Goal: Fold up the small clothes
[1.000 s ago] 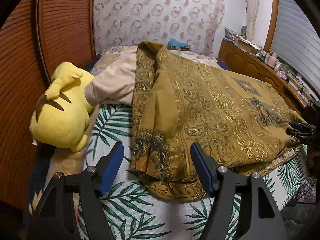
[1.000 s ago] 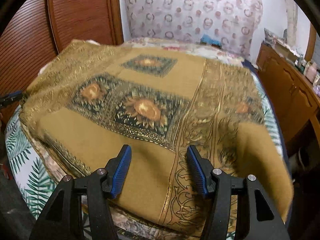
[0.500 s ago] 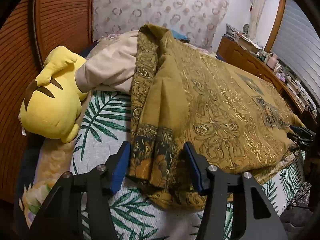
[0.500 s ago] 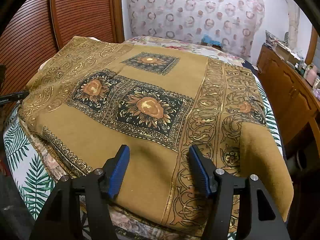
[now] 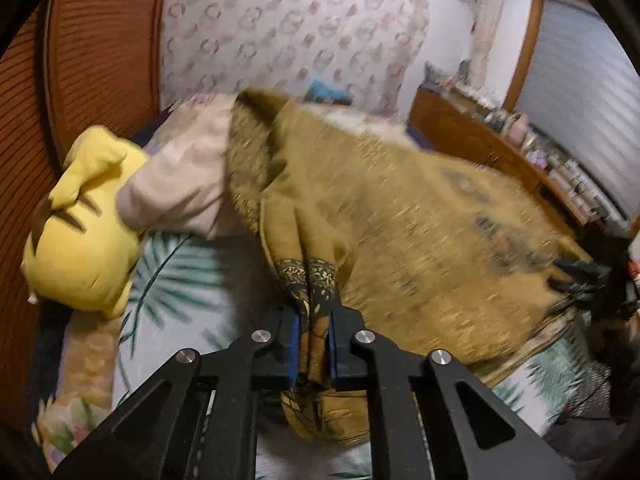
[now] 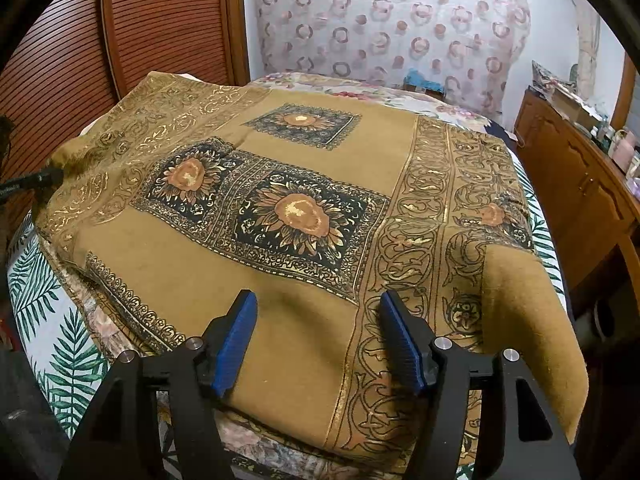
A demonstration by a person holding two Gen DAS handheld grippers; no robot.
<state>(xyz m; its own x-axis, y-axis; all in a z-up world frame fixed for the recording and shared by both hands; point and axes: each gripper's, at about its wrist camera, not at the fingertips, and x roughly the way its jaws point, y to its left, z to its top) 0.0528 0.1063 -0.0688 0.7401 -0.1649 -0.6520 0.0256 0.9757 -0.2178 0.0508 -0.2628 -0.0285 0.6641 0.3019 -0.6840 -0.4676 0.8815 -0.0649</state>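
A mustard-gold patterned cloth (image 6: 312, 208) with black sunflower squares lies spread over the bed. In the left wrist view my left gripper (image 5: 314, 344) is shut on a bunched corner of this cloth (image 5: 400, 220), which is pulled up into folds between the blue pads. In the right wrist view my right gripper (image 6: 318, 340) is open, its blue pads hovering just over the cloth's near edge. The right gripper's tips show at the cloth's far corner in the left wrist view (image 5: 580, 280).
A yellow plush toy (image 5: 80, 248) and a beige garment (image 5: 180, 188) lie at the left on the palm-leaf bedsheet (image 5: 176, 284). A wooden sideboard (image 6: 580, 184) with small items runs along the right. A ribbed wooden door (image 6: 160, 28) stands behind.
My left gripper moved onto the cloth's corner and shut on it, lifting it into folds. My right gripper stayed open over the near edge, shifting only slightly.
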